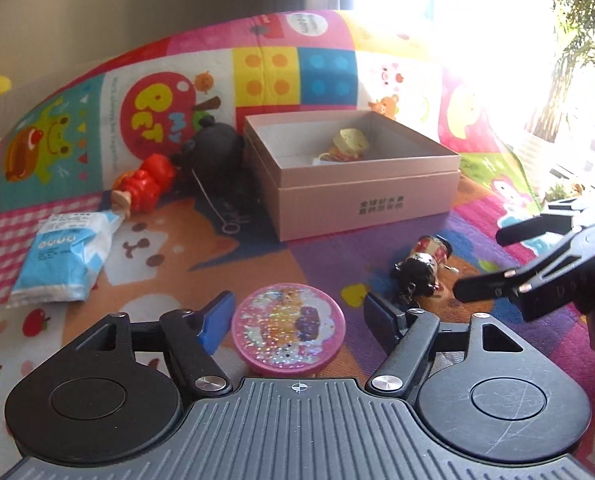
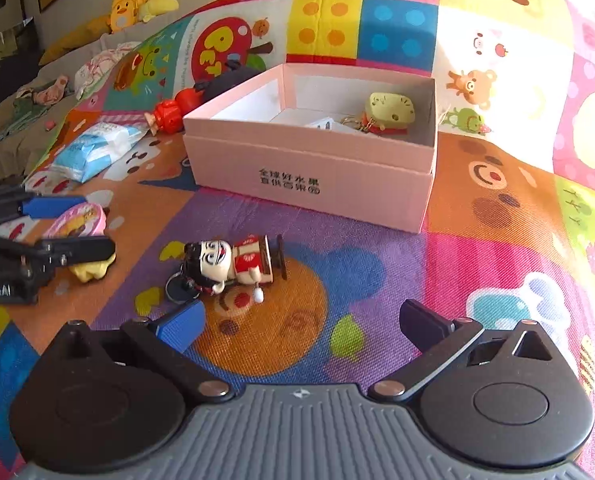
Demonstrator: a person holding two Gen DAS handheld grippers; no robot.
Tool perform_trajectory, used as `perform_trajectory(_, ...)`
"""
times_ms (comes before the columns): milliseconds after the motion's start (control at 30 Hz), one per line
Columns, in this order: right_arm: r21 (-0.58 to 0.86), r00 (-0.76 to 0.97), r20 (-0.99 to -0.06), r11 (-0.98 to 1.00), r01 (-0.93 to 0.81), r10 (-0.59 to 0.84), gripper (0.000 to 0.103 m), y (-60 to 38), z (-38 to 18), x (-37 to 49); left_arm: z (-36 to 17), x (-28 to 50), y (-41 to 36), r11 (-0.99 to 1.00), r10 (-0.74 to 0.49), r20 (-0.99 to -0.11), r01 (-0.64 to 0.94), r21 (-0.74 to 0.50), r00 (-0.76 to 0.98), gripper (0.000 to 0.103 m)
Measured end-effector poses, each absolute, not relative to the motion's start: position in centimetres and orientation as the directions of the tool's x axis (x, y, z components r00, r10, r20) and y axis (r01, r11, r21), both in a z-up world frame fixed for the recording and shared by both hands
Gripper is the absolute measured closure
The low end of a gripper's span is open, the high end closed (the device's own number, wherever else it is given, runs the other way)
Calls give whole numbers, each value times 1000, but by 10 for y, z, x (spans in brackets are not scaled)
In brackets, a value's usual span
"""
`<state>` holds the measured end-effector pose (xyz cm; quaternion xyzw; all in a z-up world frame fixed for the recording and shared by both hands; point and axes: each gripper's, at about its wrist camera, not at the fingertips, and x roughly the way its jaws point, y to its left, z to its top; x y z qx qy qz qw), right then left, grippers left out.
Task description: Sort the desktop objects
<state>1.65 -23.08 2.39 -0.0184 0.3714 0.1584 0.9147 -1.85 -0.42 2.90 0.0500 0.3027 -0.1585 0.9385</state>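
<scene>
The pink box (image 2: 309, 168) is sitting toward the far middle of the cartoon play mat (image 2: 477, 260), showing two lines of dark Chinese characters on its near wall, too small for me to read with confidence; a yellow cheese-shaped keychain (image 2: 389, 114) is lying inside it near its right wall. The mat is showing "MY PET" in yellow letters on a red apple patch at its far left. The left tongs (image 1: 293, 320) are standing wide open around a pink glittery round case (image 1: 288, 328), with neither pad clearly touching it. The right tongs (image 2: 301, 320) are gaping just as wide over bare mat, gripping nothing, with a small opera-faced doll keychain (image 2: 233, 266) lying just ahead of the blue left pad.
</scene>
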Motion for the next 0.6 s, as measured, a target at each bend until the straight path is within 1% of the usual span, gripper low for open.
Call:
perform_trajectory(33,90,686,-675,953,-288,271,0,-232,28,20,29,-22,-5,942,-275,-580,336,-2,767,17)
perform_trajectory(100,90,711,-656,961,-260,254,0,-233,34,31,31,-27,-9,936,-281,-572,353,16,771,7)
perform_trajectory(133,72,721,-651,965,-254,238,0,-231,35,38,30,-30,-13,932,-280,-568,361,34,774,7)
perform_trajectory(200,-5,733,-657,972,-236,174,11,-222,34,52,28,-33,-19,926,-271,-571,373,67,775,7)
perform_trajectory(233,-36,727,-671,972,-231,148,26,-218,32,59,26,-33,-21,924,-265,-575,374,76,774,7)
perform_trajectory(267,-48,717,-684,972,-231,137,38,-215,29,65,24,-34,-23,924,-262,-580,373,78,771,7)
perform_trajectory(300,-50,708,-692,970,-237,137,41,-214,27,70,23,-34,-23,925,-264,-584,374,74,768,7)
perform_trajectory(333,-57,705,-695,968,-246,138,44,-213,24,73,22,-34,-23,924,-269,-588,376,65,763,7)
perform_trajectory(400,-83,704,-698,962,-259,130,44,-213,20,74,20,-35,-23,925,-271,-594,375,55,757,6)
perform_trajectory(500,-86,683,-716,953,-292,145,44,-215,20,59,17,-34,-23,927,-265,-603,372,57,753,6)
perform_trajectory(600,-81,654,-728,922,-379,205,43,-216,25,28,17,-32,-18,933,-252,-601,355,56,758,5)
